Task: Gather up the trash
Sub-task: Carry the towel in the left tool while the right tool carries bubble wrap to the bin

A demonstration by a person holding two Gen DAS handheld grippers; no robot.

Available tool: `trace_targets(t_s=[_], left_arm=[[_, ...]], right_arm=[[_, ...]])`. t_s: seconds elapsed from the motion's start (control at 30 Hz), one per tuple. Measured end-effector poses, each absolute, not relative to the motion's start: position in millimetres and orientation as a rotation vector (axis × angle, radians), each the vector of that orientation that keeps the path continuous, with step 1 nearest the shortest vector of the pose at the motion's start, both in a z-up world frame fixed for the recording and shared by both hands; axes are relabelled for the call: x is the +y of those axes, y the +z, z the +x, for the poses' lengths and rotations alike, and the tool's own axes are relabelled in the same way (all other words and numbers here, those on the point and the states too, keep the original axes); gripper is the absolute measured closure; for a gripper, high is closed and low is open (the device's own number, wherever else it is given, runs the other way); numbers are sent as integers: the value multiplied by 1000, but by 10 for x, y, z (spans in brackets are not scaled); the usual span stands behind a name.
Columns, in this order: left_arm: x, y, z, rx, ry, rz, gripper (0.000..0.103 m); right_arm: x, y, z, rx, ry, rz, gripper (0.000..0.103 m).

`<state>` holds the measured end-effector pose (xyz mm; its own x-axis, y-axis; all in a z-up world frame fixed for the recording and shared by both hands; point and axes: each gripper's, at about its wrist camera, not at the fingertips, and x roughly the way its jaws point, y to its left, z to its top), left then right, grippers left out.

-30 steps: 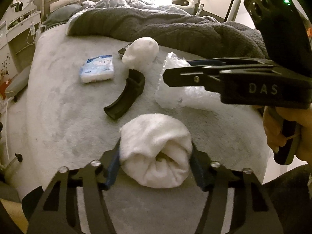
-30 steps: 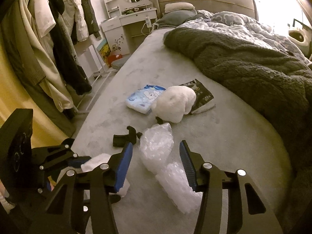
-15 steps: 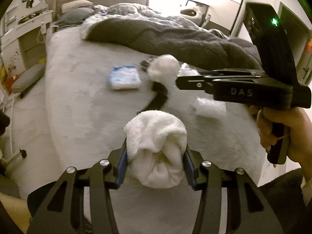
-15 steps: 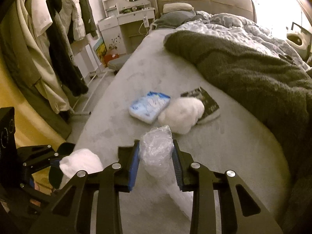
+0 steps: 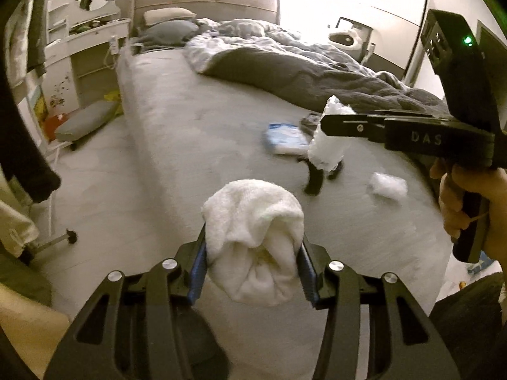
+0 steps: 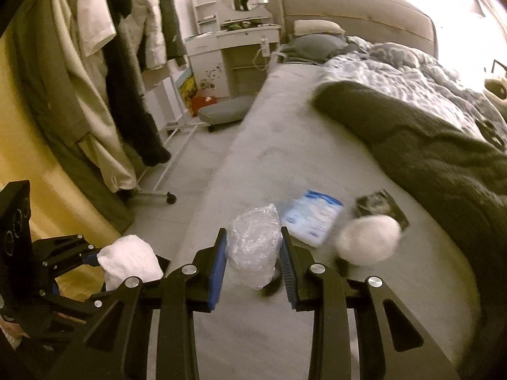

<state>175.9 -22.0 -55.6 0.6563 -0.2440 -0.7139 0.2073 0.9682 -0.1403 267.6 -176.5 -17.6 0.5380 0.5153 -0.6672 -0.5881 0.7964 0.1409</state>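
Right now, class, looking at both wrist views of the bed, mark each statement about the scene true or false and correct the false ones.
1. The left tool grips a rolled white cloth. True.
2. The right tool is empty. False: it is shut on a crumpled clear plastic wrap.
3. A blue and white packet lies on the bed. True.
4. The dark blanket covers the blue and white packet. False: the packet lies uncovered, apart from the blanket.
5. Clothes hang beside the bed. True.
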Motion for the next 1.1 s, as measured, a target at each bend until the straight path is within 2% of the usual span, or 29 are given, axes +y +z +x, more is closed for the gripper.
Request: trace_targets(t_s=[0.27,0.63,1.1], left_arm=[[330,-657,1668,841,-164,-98,51],[991,-1097,1592,960,-55,-131,50],[1635,-1893,1383,1222,-20,-267,49]], right_arm=[[-1206,-38,2556,732,735,-122,71],[-515,-76,2412,750,820,-172,71],[403,-665,2231,950,890,-234,71]])
